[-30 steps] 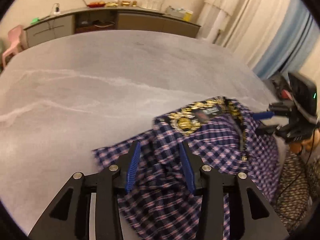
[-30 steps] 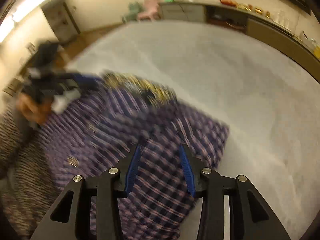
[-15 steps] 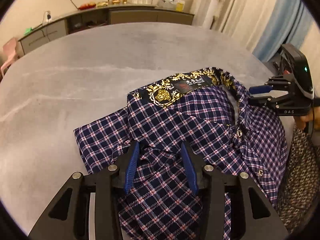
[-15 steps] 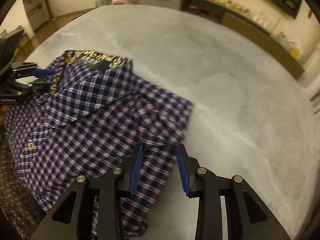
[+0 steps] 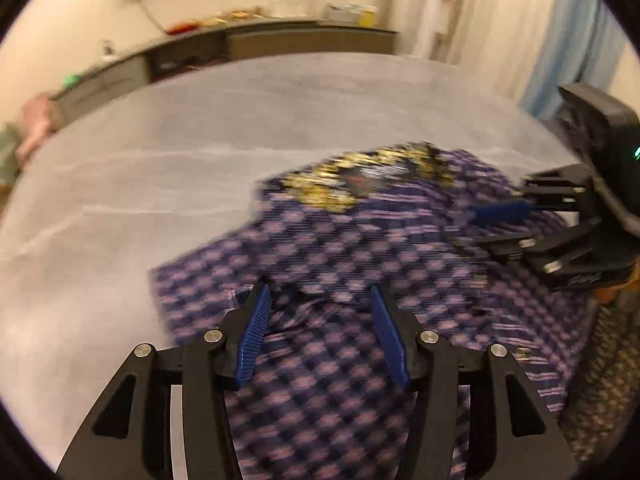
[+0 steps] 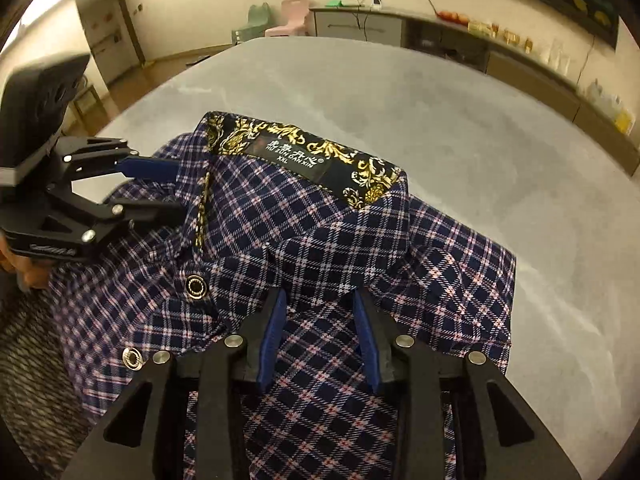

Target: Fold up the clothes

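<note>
A navy, pink and white plaid shirt [image 6: 360,240] lies partly folded on the grey table [image 6: 440,100], its gold-patterned collar lining [image 6: 304,156] facing up. My right gripper [image 6: 319,300] is open just below the collar, with its blue pads over the shirt front. My left gripper [image 6: 152,190] reaches in from the left, its jaws apart at the collar's left side. In the blurred left wrist view, the left gripper [image 5: 320,308] stands open over the shirt [image 5: 340,248]. The right gripper [image 5: 500,228] shows at the right edge.
A long sideboard [image 6: 520,64] with small items runs along the far wall. A pink chair [image 6: 290,20] stands beyond the table. Curtains [image 5: 500,20] hang at the right. A person's patterned clothing [image 6: 28,360] presses against the near table edge beside the shirt.
My right gripper has moved from the shirt's right edge to the front, below the collar. The left gripper is moving, blurring its view, and its fingers have spread slightly wider.
</note>
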The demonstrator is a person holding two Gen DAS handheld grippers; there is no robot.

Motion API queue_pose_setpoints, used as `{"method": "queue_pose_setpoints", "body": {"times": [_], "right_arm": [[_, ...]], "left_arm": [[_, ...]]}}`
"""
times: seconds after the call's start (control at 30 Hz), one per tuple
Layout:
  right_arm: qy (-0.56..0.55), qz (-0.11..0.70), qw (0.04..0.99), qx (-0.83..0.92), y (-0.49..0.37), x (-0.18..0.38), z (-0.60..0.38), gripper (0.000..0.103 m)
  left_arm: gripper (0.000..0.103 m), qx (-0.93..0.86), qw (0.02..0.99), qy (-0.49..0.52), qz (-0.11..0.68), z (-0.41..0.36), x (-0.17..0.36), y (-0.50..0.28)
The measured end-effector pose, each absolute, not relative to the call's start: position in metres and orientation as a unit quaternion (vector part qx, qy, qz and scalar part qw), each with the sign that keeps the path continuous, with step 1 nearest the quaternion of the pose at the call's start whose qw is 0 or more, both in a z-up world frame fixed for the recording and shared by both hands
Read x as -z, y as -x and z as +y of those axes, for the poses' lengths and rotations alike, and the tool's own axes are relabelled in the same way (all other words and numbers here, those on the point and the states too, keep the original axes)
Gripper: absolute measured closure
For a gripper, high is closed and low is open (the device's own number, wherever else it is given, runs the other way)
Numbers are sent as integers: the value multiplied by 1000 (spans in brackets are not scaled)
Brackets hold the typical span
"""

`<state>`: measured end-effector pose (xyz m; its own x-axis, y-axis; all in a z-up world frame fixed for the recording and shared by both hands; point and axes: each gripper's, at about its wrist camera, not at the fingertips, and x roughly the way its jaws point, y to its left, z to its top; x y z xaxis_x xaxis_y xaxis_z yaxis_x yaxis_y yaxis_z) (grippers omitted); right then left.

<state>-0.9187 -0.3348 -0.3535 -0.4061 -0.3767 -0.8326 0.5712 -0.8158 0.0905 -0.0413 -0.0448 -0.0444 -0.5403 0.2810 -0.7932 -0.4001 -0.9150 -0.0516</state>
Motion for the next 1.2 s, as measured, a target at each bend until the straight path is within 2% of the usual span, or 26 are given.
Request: {"method": "queue_pose_setpoints", "body": {"times": [0.23,0.37,0.47,0.57,0.6,0.63,0.77,0.8,0.9,0.97,1.03,1.07,1.17,1.2], "right_arm": [[-480,12,251,841,887,305,-248,67],[-483,7,221,847,861,291,-216,66],[-478,19,224,849,834,276,-207,62],[-485,62,220,844,806,274,-197,62],[-490,75,220,841,802,271,-197,77],[-492,84,213,840,794,268,-193,86],[-495,91,190,843,762,250,-166,94],[-498,83,183,844,753,245,-154,103],[-501,69,181,843,728,232,-131,103],[-500,69,181,844,708,221,-119,103],[-494,77,159,852,690,206,-100,102],[-484,89,144,859,689,197,-87,98],[-429,119,130,886,643,152,-76,98],[-427,109,151,885,629,144,-73,97]], "left_arm": [[50,-893,113,428,78,-80,41,33],[50,-894,149,422,24,-90,36,26],[36,-883,182,431,17,-85,39,23],[36,-876,184,443,47,-74,51,19],[50,-877,178,443,53,-73,54,19],[76,-877,173,446,49,-75,55,20],[85,-879,145,454,25,-89,59,24],[91,-878,136,458,15,-95,61,26],[89,-873,118,473,-28,-119,67,36],[89,-880,92,465,-13,-124,64,35],[89,-899,78,430,-17,-130,48,22],[89,-909,80,409,-23,-130,38,14],[87,-919,136,367,-51,-122,20,-10],[83,-911,163,374,-55,-115,25,-14]]}}
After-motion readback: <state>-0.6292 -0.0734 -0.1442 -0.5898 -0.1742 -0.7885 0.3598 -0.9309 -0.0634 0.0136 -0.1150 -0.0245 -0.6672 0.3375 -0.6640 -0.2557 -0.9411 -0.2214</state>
